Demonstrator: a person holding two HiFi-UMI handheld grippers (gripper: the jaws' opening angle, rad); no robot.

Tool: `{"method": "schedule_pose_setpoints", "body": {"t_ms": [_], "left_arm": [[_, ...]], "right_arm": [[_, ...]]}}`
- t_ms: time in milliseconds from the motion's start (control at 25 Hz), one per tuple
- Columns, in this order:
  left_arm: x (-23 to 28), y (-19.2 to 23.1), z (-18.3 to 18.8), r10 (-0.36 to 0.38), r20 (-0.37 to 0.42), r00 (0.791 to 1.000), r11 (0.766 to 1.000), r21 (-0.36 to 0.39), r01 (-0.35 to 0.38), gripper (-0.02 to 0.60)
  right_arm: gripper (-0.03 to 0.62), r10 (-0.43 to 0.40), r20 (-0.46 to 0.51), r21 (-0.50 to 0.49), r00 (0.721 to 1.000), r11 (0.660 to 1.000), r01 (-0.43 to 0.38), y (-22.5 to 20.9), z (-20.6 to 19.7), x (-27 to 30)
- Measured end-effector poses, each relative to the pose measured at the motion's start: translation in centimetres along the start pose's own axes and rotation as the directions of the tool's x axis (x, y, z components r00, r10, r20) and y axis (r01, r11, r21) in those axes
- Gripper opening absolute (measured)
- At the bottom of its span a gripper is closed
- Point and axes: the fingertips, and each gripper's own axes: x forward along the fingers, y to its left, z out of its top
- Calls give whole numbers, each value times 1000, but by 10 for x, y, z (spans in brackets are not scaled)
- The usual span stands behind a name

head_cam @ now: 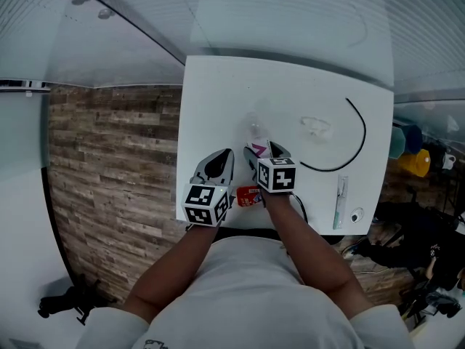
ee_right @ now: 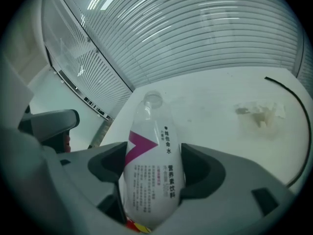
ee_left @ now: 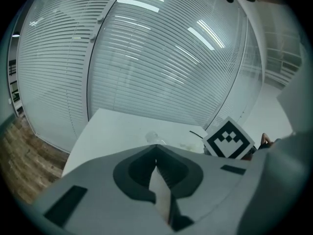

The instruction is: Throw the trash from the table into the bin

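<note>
1. The right gripper is closed on a clear plastic bottle. The bottle's lower body, with its white label and magenta mark, is clamped between the two dark pads.
2. The bottle's cap end is pointed away from the gripper. Whether the bottle rests on the white bench or is raised off it cannot be told.
3. In the head view, the bottle is seen just ahead of the right gripper, over the middle of the bench.
4. The left gripper is closed with its jaw tips touching, and nothing is held between them. In the head view it is seen beside the right gripper, above the near edge of the bench.
5. A red packet is seen on the bench near the front edge, between the two grippers.
6. A crumpled piece of clear plastic lies on the bench to the right of the bottle, apart from it.
7. A black cable is curved around the right side of the crumpled plastic.
</note>
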Motion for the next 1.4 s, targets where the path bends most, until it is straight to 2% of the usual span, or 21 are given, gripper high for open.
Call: {"method": "schedule_pose_setpoints", "body": {"t_ms": [360, 720, 1000, 1160, 1400], "left_arm": [[-24, -12, 15, -21, 51, 998, 999, 28, 20, 6], [-61, -37, 44, -88, 133, 987, 992, 101, 75, 6], [-101, -59, 61, -127, 191, 973, 981, 170, 94, 6], [-127, -73, 77, -160, 242, 957, 971, 212, 109, 6], [-164, -72, 103, -175, 324, 930, 966, 239, 99, 6]], "right_arm": [[347, -15, 74, -52, 997, 998, 19, 20, 11, -32], [347, -32, 235, -108, 971, 992, 58, 56, 34, -92], [347, -16, 404, -163, 914, 982, 90, 99, 51, -158], [347, -8, 493, -188, 870, 975, 116, 123, 58, -195], [347, 1, 603, -212, 798, 964, 158, 161, 68, -245]]}}
